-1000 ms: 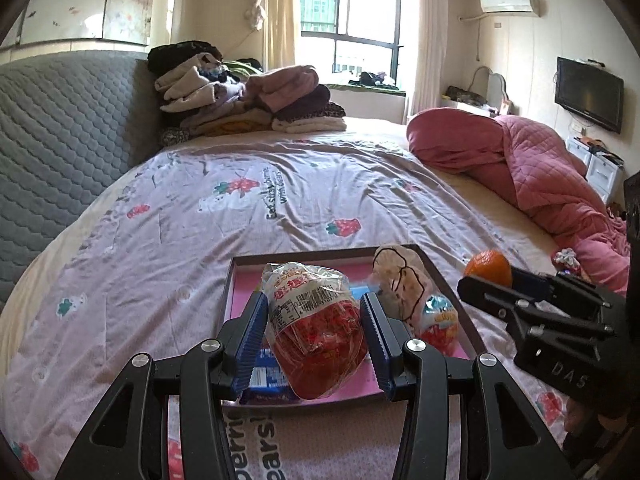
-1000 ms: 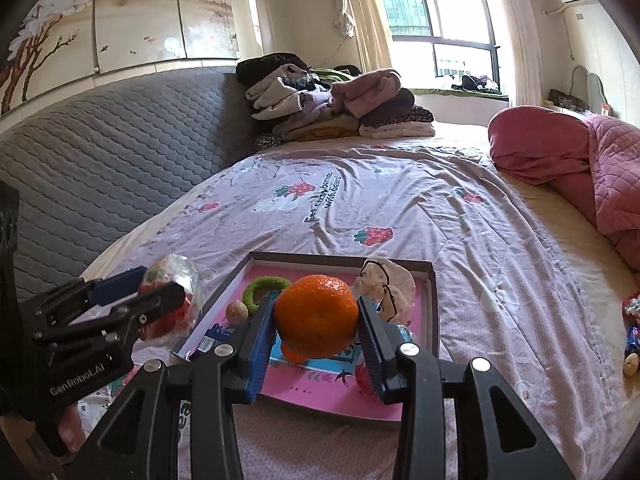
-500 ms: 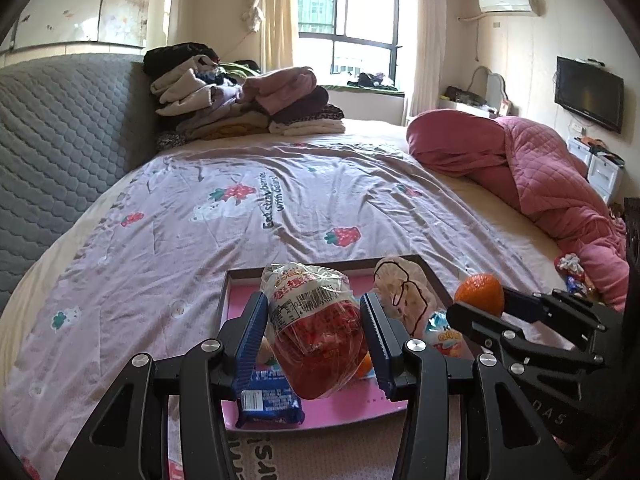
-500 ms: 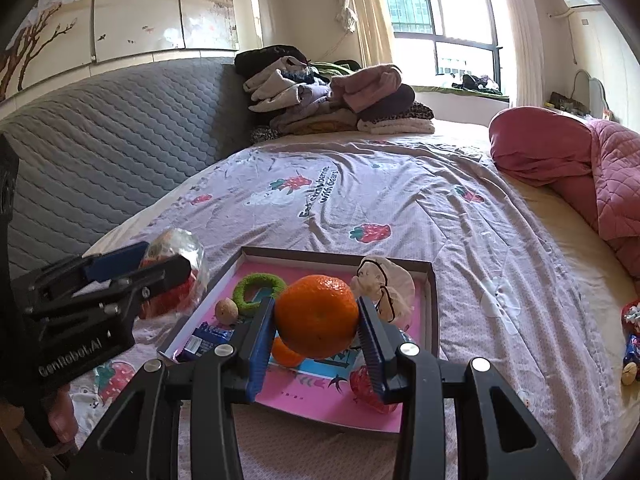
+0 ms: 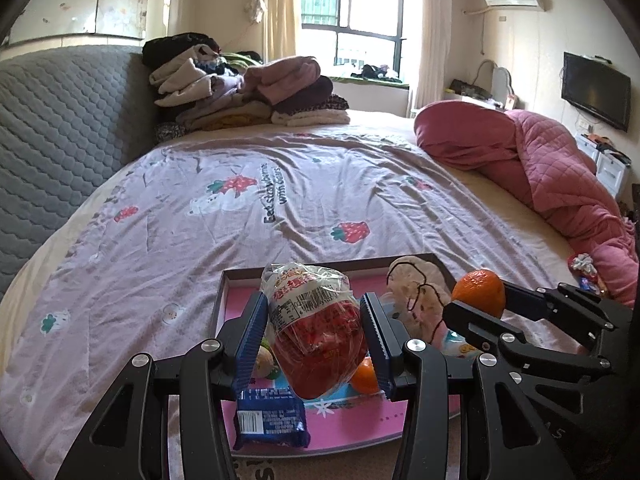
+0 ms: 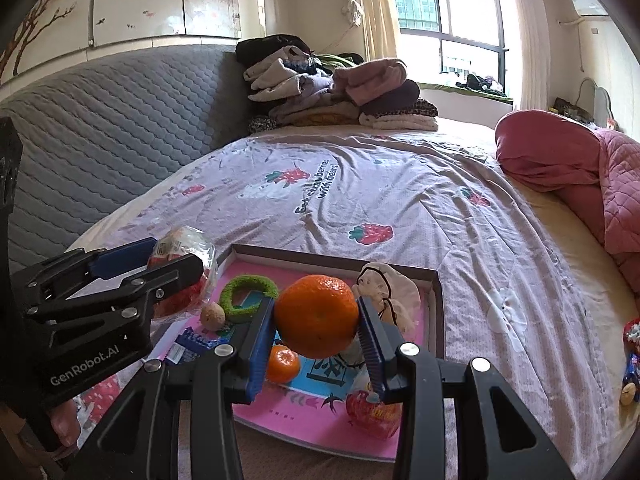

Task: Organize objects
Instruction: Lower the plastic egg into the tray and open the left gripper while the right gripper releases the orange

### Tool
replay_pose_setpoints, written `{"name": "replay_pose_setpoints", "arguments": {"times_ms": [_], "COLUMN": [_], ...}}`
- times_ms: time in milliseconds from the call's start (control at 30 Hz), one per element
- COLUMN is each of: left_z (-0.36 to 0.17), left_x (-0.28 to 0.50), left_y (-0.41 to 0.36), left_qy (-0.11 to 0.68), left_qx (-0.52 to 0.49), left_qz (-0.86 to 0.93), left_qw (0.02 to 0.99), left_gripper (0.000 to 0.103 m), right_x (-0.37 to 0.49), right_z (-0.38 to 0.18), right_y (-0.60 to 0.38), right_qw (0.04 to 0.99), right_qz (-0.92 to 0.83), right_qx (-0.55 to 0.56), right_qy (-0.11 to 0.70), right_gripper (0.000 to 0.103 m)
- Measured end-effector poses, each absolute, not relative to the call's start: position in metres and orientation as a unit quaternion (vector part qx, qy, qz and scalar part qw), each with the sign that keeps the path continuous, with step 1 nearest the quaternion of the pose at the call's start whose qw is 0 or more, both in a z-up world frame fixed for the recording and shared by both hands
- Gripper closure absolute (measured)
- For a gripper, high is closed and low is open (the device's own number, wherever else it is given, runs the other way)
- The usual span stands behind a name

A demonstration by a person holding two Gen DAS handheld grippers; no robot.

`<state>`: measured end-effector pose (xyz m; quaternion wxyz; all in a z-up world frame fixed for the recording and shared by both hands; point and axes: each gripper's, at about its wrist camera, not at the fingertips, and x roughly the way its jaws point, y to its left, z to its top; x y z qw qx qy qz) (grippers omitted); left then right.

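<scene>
My left gripper (image 5: 314, 320) is shut on a clear bag of red snacks (image 5: 316, 332), held above the near left part of a pink tray (image 5: 360, 262) with a brown rim. My right gripper (image 6: 316, 312) is shut on a large orange (image 6: 316, 318) over the tray's (image 6: 332, 258) middle. Lying in the tray are a blue wafer packet (image 5: 272, 416), a small orange (image 6: 282, 364), a green ring (image 6: 246, 294), a small brown ball (image 6: 212, 314), a cream pouch with a dark cord (image 6: 390, 292) and a red packet (image 6: 372, 412). Each gripper shows at the edge of the other's view.
The tray rests on a lilac strawberry-print bedspread (image 5: 280, 200). A pile of folded clothes (image 5: 240, 84) sits at the far end by the grey quilted headboard (image 5: 52, 120). A pink quilt (image 5: 560, 176) lies on the right, with small wrapped items (image 6: 632, 352) near it.
Both grippers have edged forward and slightly down over the tray, still holding their loads. More of the tray's near part and the blue packet now shows in the left wrist view.
</scene>
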<state>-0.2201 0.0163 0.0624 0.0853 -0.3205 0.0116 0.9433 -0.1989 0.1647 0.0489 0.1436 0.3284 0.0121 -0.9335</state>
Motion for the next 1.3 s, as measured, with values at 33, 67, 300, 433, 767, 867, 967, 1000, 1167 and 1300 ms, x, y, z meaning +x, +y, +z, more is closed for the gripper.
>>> {"name": "replay_pose_setpoints", "arguments": {"times_ms": [33, 67, 300, 433, 767, 867, 967, 1000, 1167, 1300], "left_z": [0.06, 0.058, 0.036, 0.022, -0.011, -0.02, -0.026, -0.027, -0.03, -0.032], "left_x": [-0.223, -0.225, -0.243, -0.251, -0.262, -0.265, -0.267, -0.266, -0.266, -0.264], "left_y": [0.017, 0.017, 0.015, 0.014, 0.022, 0.025, 0.027, 0.028, 0.032, 0.034], "left_qy": [0.014, 0.015, 0.02, 0.022, 0.041, 0.046, 0.052, 0.055, 0.065, 0.071], "left_qx": [-0.323, -0.324, -0.344, -0.358, -0.391, -0.403, -0.412, -0.413, -0.417, -0.416], "left_qz": [0.943, 0.942, 0.936, 0.93, 0.916, 0.909, 0.905, 0.904, 0.901, 0.901], "left_qw": [0.084, 0.084, 0.079, 0.08, 0.086, 0.09, 0.095, 0.096, 0.1, 0.1], "left_gripper": [0.054, 0.054, 0.054, 0.054, 0.054, 0.054, 0.054, 0.054, 0.054, 0.053], "right_x": [-0.201, -0.202, -0.209, -0.211, -0.207, -0.207, -0.207, -0.206, -0.206, -0.207], "right_z": [0.047, 0.046, 0.026, 0.014, -0.015, -0.022, -0.031, -0.033, -0.042, -0.048], "right_y": [0.164, 0.163, 0.158, 0.156, 0.14, 0.135, 0.13, 0.129, 0.126, 0.125], "right_qw": [0.143, 0.143, 0.142, 0.14, 0.15, 0.154, 0.155, 0.155, 0.156, 0.156], "right_qz": [-0.933, -0.932, -0.924, -0.918, -0.901, -0.894, -0.888, -0.886, -0.878, -0.873], "right_qx": [0.33, 0.331, 0.354, 0.37, 0.401, 0.411, 0.423, 0.426, 0.439, 0.449], "right_qy": [0.015, 0.017, 0.029, 0.038, 0.074, 0.086, 0.099, 0.102, 0.109, 0.108], "right_gripper": [0.062, 0.062, 0.062, 0.062, 0.062, 0.062, 0.062, 0.062, 0.062, 0.062]}}
